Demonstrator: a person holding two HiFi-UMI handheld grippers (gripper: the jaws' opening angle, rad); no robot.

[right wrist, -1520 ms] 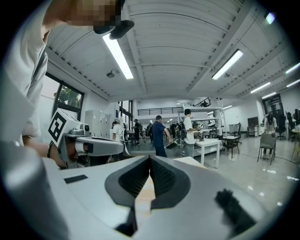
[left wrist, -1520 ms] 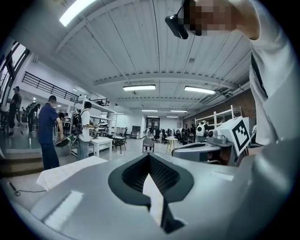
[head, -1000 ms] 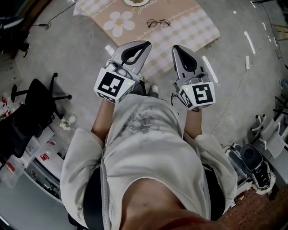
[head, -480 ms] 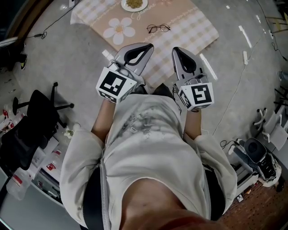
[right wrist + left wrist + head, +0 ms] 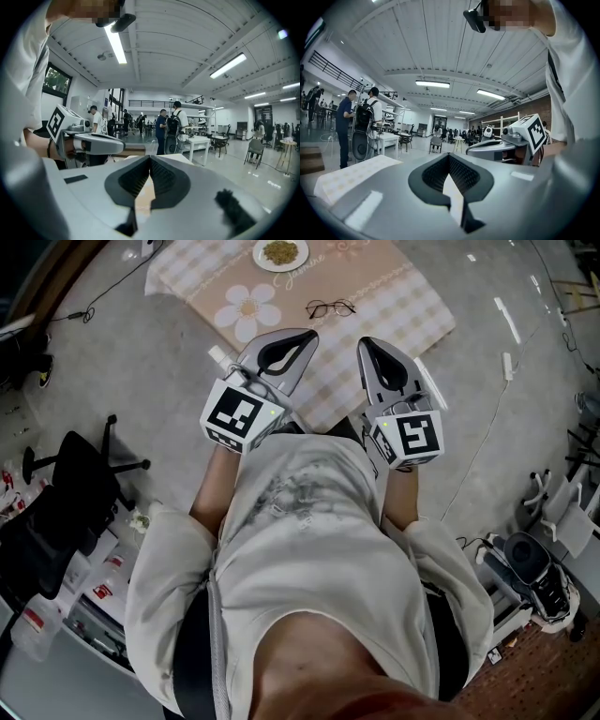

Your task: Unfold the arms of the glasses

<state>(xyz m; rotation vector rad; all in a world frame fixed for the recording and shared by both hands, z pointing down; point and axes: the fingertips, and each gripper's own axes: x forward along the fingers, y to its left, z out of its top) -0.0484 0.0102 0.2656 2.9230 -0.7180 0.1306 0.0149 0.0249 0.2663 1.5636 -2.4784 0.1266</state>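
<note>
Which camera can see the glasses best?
The head view. The glasses lie in full sight on the checked mat. The left gripper view and the right gripper view look out across the room and show no glasses.

Long ceiling strip lights (image 5: 116, 44) are lighting the hall brightly and evenly, and they are burning out to plain white in both gripper views. The head view is looking duller and greyer; there the floor (image 5: 122, 371) is throwing their glare back as pale streaks (image 5: 507, 320), and I am seeing only soft shadows. All three lenses are bending straight lines near the edges, and the corners are going black. Close to the lenses, my left gripper (image 5: 449, 157) and right gripper (image 5: 150, 159) are showing soft and out of focus, while the distant hall is reading sharper.
</note>
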